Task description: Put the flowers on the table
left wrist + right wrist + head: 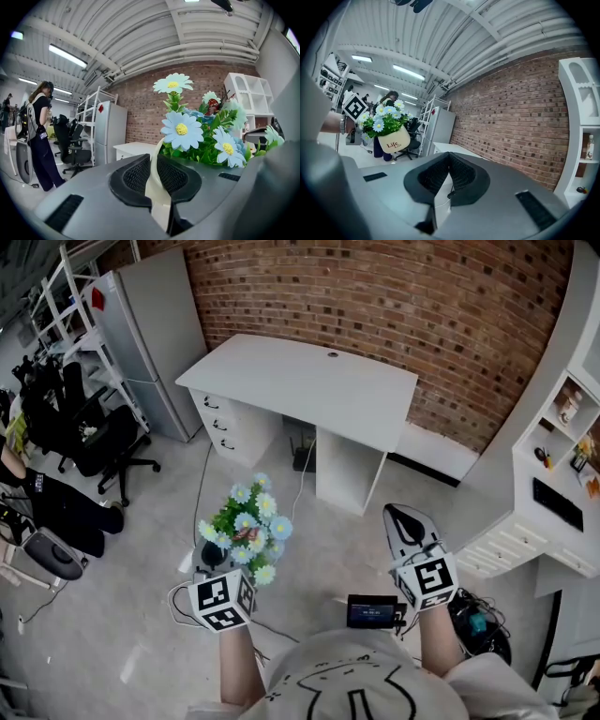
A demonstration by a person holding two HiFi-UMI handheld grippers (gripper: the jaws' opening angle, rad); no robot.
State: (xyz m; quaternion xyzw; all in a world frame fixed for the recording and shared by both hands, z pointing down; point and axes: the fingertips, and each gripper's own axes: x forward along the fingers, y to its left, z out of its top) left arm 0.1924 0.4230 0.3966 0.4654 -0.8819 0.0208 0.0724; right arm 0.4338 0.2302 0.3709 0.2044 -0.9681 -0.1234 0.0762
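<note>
A bunch of pale blue and white daisies (246, 526) with green leaves stands in a cream pot (393, 139) printed "Life". My left gripper (230, 568) is shut on the pot's cream rim (157, 187) and holds it in the air over the floor, the blooms (187, 131) rising just beyond the jaws. My right gripper (403, 517) hangs to the right of the flowers, apart from them, its pads (461, 171) meeting at the tips with nothing between. The white table (300, 385) stands ahead against the brick wall.
A grey fridge (155, 343) and black office chairs (103, 442) are at the left. White shelving (553, 493) lines the right side. Cables lie on the floor near the table. A person (40, 136) stands far left. A small screen (375, 611) sits at my chest.
</note>
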